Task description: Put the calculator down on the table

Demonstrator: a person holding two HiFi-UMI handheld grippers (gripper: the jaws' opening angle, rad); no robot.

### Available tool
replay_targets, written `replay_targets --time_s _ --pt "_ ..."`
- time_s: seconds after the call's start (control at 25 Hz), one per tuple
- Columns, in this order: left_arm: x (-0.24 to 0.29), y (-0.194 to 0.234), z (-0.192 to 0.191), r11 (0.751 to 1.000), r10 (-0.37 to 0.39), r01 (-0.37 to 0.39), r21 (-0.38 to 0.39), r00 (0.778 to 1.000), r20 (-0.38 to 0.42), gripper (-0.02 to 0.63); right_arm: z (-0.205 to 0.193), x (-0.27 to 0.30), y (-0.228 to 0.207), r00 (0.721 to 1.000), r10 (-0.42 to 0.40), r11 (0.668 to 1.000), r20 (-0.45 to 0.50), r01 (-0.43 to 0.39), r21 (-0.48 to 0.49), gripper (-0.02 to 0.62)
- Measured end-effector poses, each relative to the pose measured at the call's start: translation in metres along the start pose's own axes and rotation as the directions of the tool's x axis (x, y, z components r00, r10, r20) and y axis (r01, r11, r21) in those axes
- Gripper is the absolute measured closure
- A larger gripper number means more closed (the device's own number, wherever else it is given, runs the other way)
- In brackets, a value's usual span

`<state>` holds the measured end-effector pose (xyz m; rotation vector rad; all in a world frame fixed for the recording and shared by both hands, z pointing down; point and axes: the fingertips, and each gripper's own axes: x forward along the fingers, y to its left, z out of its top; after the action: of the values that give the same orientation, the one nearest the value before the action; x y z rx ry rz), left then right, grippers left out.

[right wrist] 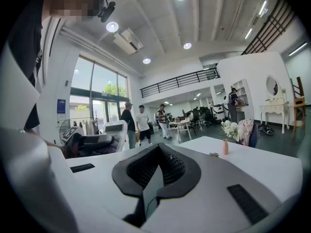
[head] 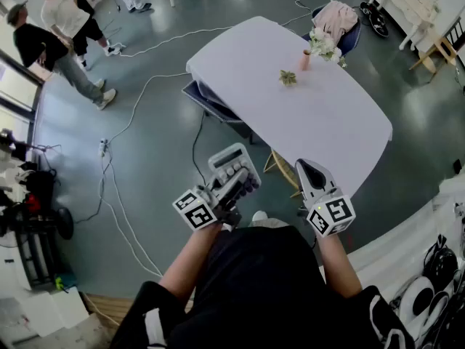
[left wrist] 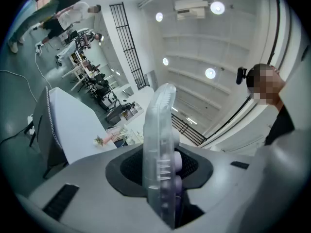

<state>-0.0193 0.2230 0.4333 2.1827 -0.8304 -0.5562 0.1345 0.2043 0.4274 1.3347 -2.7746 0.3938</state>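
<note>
A clear-cased calculator (head: 231,167) with pale purple keys is held in the air in front of my body, short of the near edge of the white table (head: 290,115). My left gripper (head: 234,189) is shut on its lower end. In the left gripper view the calculator (left wrist: 163,130) stands edge-on between the jaws of the left gripper (left wrist: 164,193), with the table (left wrist: 73,125) off to the left. My right gripper (head: 309,170) hovers beside it, shut and empty. In the right gripper view the right gripper (right wrist: 151,181) holds nothing, and the table (right wrist: 257,166) lies ahead on the right.
A pink vase of white flowers (head: 318,48) and a small sprig (head: 288,77) sit at the table's far end. A chair with a pink garment (head: 338,19) stands behind it and a wooden stool (head: 280,167) under the near edge. Cables (head: 123,217) cross the floor; people (head: 58,31) stand far left.
</note>
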Motion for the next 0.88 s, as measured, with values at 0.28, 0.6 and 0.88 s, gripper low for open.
replay_targets --time_s 0.28,0.6,0.88 --pt "0.013 -0.006 -0.008 0.999 0.031 -0.032 0.025 0.999 0.019 0.480 0.000 -0.010 -0.018 1.000 -0.018 0.999 0.024 0.017 0.044 0.597" --pt "0.017 0.003 -0.008 0.997 0.066 -0.067 0.041 0.998 0.024 0.480 -0.008 0.002 -0.018 0.999 0.004 0.996 0.034 -0.007 0.088 0.597" --pt "0.022 0.037 0.009 0.997 0.073 -0.073 -0.006 0.997 0.030 0.480 -0.019 0.032 -0.023 0.999 -0.022 0.995 -0.029 0.025 0.092 0.597"
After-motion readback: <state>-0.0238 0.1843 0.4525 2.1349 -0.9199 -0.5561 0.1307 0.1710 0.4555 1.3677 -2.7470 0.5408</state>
